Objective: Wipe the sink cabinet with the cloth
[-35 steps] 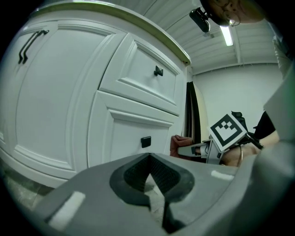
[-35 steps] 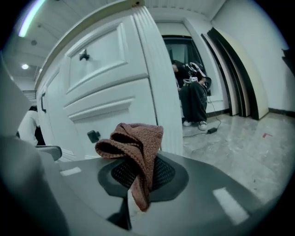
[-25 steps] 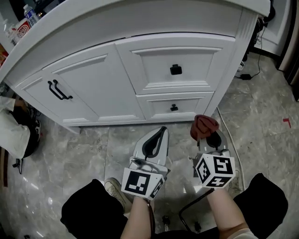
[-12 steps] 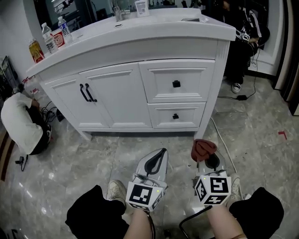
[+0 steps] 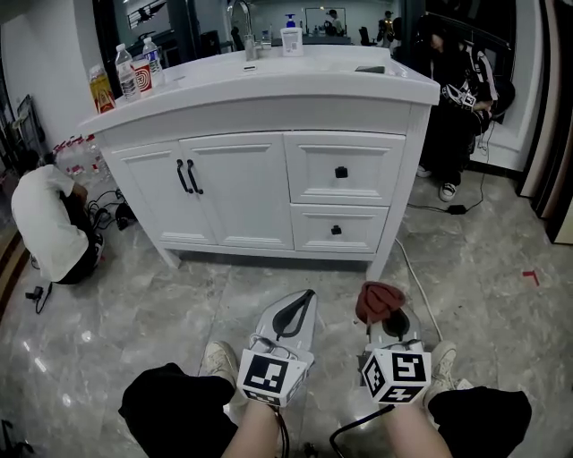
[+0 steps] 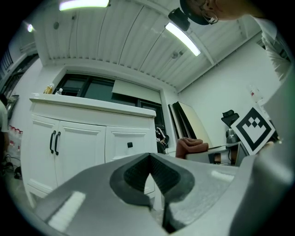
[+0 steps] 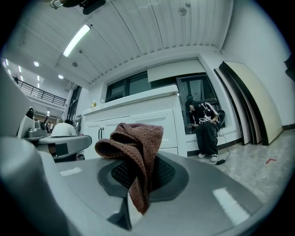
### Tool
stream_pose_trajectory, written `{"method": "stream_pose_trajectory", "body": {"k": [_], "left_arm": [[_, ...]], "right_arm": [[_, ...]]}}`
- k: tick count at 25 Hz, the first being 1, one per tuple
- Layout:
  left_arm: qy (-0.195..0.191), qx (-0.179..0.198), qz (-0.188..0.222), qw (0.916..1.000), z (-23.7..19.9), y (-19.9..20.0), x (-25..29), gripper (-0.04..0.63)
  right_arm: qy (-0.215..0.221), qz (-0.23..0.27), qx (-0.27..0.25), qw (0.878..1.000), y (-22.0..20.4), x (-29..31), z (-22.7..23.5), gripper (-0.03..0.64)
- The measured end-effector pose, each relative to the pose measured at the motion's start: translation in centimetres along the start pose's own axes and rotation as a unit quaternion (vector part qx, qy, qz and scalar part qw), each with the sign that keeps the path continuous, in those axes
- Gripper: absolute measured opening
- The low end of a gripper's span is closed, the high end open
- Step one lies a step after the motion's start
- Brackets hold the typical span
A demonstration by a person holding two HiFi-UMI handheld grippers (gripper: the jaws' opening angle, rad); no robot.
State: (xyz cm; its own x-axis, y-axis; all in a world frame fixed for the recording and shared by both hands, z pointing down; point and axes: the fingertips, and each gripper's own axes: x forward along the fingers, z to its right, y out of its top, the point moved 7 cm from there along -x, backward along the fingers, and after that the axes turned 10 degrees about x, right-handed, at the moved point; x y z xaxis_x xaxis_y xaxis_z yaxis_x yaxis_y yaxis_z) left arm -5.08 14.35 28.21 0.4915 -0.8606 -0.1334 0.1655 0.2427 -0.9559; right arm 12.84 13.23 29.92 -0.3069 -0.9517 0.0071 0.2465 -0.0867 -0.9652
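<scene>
A white sink cabinet [image 5: 269, 188] stands ahead across the marble floor, with two doors and two drawers under a white countertop [image 5: 269, 85]. My right gripper [image 5: 387, 313] is shut on a reddish-brown cloth [image 5: 378, 300], which bunches above the jaws and hangs between them [image 7: 136, 152]. My left gripper [image 5: 297, 309] is shut with nothing in it; its tips meet [image 6: 150, 159]. Both grippers are held low, well short of the cabinet [image 6: 87, 143]. The cabinet front also shows in the right gripper view [image 7: 138, 120].
Bottles [image 5: 134, 72] and a faucet [image 5: 242, 22] stand on the countertop. A person in white [image 5: 49, 224] crouches at the cabinet's left. A person in black [image 5: 457, 98] sits at the right. A cable [image 5: 416, 277] runs along the floor.
The head view has tilted up and drawn back, so the whole cabinet and countertop now show. Both grippers stay low and shut, the cloth still in the right one.
</scene>
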Motion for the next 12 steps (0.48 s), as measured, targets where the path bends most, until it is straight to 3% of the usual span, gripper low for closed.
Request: {"method": "stream_pose_trajectory", "body": {"k": [12], "left_arm": [[-0.006, 0.006, 0.011, 0.9999, 0.63, 0.85, -0.19, 0.0]], "right_arm": [[-0.001, 0.012, -0.007, 1.0, 0.55, -0.58, -0.4, 0.078]]}}
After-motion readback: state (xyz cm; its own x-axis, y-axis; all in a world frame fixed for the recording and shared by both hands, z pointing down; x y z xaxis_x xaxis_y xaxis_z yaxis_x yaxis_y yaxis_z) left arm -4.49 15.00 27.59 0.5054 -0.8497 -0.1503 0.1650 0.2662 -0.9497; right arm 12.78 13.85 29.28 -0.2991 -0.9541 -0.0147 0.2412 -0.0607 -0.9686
